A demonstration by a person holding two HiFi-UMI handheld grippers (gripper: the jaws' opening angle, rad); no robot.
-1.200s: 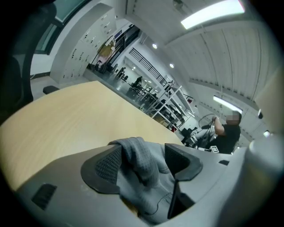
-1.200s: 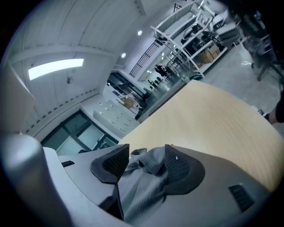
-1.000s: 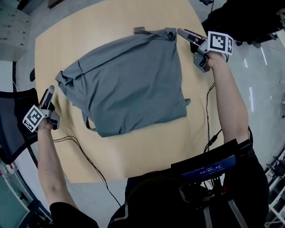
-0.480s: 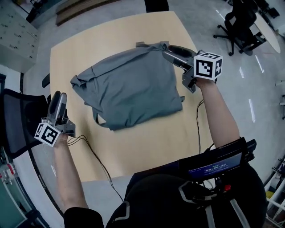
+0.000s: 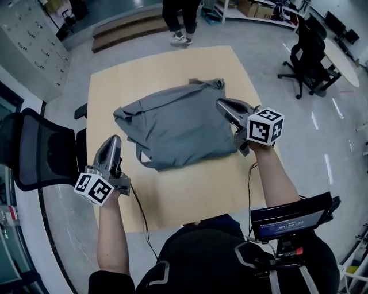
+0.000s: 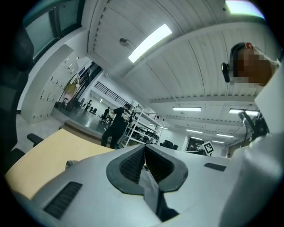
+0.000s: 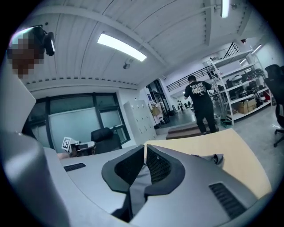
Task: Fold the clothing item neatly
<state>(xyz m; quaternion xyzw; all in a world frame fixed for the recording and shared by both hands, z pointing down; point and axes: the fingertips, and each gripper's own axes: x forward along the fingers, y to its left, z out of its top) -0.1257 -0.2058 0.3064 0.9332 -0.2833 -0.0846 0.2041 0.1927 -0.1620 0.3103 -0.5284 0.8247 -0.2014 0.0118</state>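
Left forearm: the bare left forearm (image 5: 110, 232) reaches up from the lower left of the head view, with the wrist straight behind the marker cube.
Left gripper: the left gripper (image 5: 115, 140) sits in the lower left, over the table's left edge and pointing to the upper right. Its jaws have just been closing and now meet, with nothing between them (image 6: 144, 148).
Right forearm: the bare right forearm (image 5: 268, 175) comes up from the lower right, with its marker cube turned toward the camera.
Right gripper: the right gripper (image 5: 221, 104) is right of centre, above the shirt's right edge and pointing to the upper left. Its jaws have just been closing and are pressed together on nothing (image 7: 145, 148).
Grey shirt: the grey shirt (image 5: 172, 123) lies loosely bunched in the middle of the frame. It rests on the table between the two grippers, and neither one holds it.
Table: the wooden table (image 5: 144, 74) fills the centre, and a black cable (image 5: 142, 215) trails off its near edge.
Chairs: a black office chair (image 5: 34, 152) stands at the left, and another chair (image 5: 307, 51) at the upper right.
Far: a standing person (image 5: 179, 17) is at the top edge, beyond the table.
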